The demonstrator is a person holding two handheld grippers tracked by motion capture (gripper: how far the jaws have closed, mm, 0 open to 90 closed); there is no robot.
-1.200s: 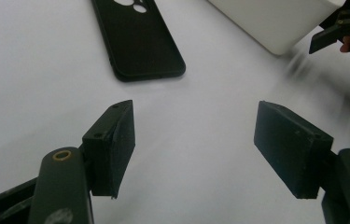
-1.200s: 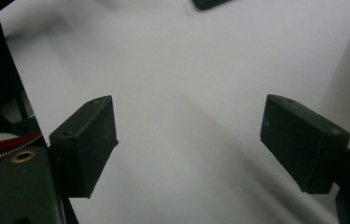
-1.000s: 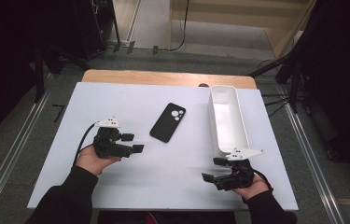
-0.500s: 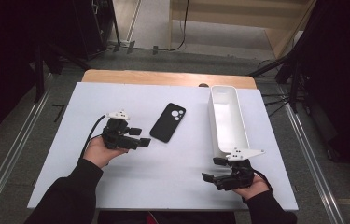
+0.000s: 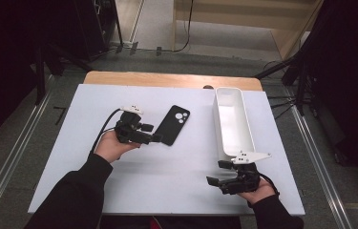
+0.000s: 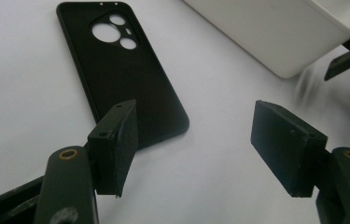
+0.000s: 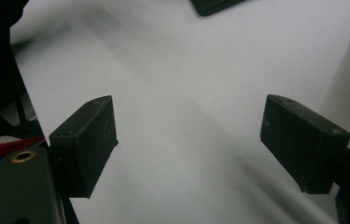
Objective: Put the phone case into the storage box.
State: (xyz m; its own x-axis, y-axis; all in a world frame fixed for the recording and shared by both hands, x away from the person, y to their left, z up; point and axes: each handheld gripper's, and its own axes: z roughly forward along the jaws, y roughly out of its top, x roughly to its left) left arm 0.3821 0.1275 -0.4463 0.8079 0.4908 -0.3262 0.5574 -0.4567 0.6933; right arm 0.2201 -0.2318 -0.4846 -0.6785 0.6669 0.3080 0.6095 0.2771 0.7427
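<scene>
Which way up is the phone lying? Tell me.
Face down. The phone lies flat on the table with its back and camera rings up.

My left gripper has matt black pads; the phone looks smooth matt black, the tray smooth white plastic.

1. No words, brand names, numbers or signs can be read anywhere in these views.
2. The back of the black phone carries no legible logo or print.
3. The white tray and the white surface are unmarked.
</scene>
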